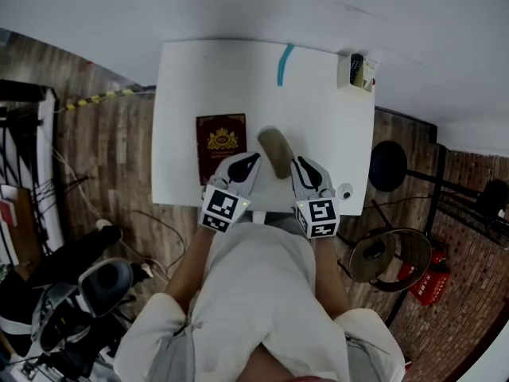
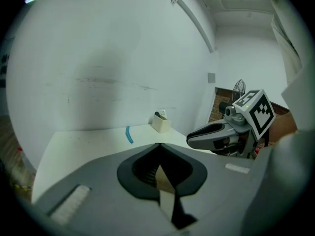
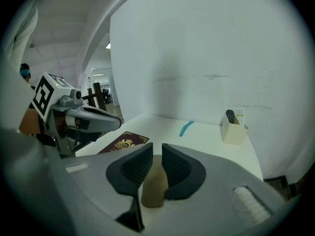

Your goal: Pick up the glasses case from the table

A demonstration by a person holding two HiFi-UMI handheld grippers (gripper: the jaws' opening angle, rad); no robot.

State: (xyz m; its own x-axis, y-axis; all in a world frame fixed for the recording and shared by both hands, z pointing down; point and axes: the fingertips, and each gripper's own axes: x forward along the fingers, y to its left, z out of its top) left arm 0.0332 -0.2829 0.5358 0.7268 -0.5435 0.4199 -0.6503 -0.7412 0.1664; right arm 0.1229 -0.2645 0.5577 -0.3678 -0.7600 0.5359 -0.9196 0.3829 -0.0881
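Note:
The glasses case (image 1: pixel 276 151), a tan oval, lies on the white table (image 1: pixel 231 78) near its front edge, between my two grippers. In the right gripper view the case (image 3: pixel 153 191) shows through the narrow gap of my right gripper (image 3: pixel 157 147), below the jaws and beyond them; the pads stand slightly apart and press on nothing. In the head view my right gripper (image 1: pixel 301 165) sits just right of the case and my left gripper (image 1: pixel 251 161) just left of it. My left gripper (image 2: pixel 158 145) has its tips together and holds nothing.
A dark red passport (image 1: pixel 221 146) lies left of the case. A blue pen (image 1: pixel 284 64) and a white holder box (image 1: pixel 356 72) are at the table's far side by the wall. A round stool (image 1: pixel 387 165) and a fan (image 1: pixel 382 255) stand right of the table.

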